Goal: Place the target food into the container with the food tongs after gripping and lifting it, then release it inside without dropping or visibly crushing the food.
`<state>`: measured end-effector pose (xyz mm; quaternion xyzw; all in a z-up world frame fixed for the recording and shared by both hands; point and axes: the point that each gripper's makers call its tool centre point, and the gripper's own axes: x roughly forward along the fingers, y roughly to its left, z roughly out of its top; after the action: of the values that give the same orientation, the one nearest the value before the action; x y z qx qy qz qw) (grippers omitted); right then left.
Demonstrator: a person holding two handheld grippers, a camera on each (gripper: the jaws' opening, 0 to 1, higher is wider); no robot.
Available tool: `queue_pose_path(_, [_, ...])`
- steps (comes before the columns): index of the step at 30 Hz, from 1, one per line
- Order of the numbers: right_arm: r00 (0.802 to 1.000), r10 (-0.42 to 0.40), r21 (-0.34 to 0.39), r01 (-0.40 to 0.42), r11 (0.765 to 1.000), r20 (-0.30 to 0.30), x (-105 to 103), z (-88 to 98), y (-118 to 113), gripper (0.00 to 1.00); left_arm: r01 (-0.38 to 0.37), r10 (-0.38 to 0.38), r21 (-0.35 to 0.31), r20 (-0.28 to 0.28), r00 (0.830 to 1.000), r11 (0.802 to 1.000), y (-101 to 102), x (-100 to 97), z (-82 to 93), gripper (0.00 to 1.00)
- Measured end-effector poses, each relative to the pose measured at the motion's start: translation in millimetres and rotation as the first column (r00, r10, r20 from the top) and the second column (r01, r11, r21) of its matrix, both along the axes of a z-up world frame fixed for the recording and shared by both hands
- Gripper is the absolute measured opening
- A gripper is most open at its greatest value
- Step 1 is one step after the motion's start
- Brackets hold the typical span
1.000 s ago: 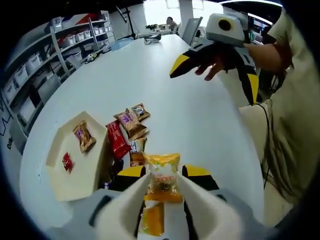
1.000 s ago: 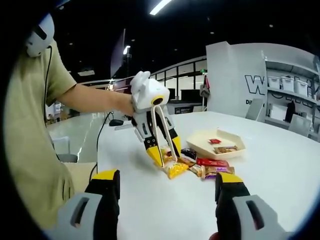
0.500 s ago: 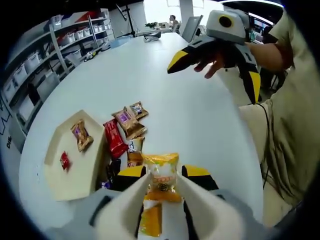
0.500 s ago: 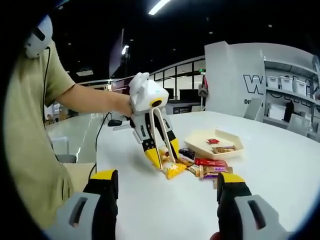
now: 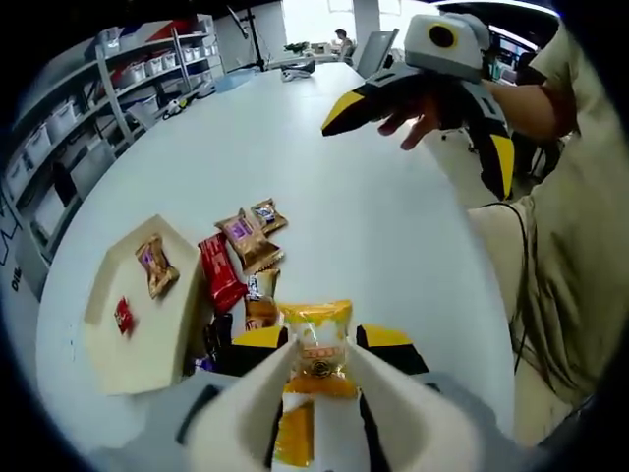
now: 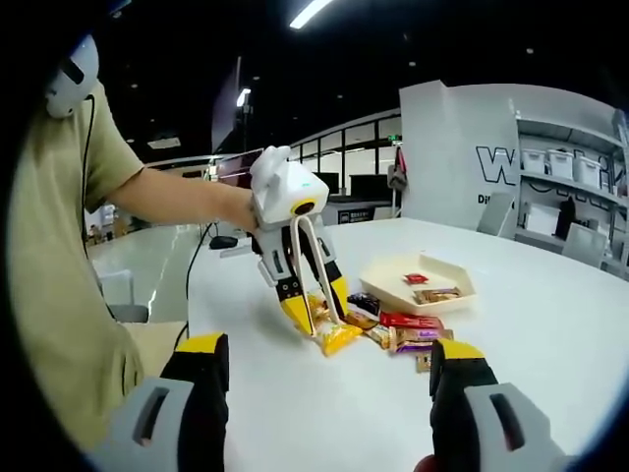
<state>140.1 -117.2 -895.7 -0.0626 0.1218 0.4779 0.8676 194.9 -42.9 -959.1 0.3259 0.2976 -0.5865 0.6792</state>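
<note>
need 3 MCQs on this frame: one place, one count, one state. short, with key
1. Where is the yellow packet?
A. in the tray
B. between the left gripper's tongs
C. under the right gripper

2. How many snacks lie in the tray?
A. two
B. none
C. five

3. The right gripper is:
A. shut on a packet
B. open, holding nothing
C. resting in the tray

Key: 1 B, the white tong arms flank the packet in the left gripper view. 2 A, one brown and one red packet lie inside. 3 B, its jaws stand wide apart above the table.
</note>
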Motion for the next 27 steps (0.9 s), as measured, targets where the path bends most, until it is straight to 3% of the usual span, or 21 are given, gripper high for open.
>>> queue_pose_path(27, [1.0,0.011,0.008,-0.011,1.0,0.001,-0.9,1.8,1.0,0.83,-0.009,0.009,-0.011,0.007,1.0,1.0,0.6,-1.4,1.8,0.22])
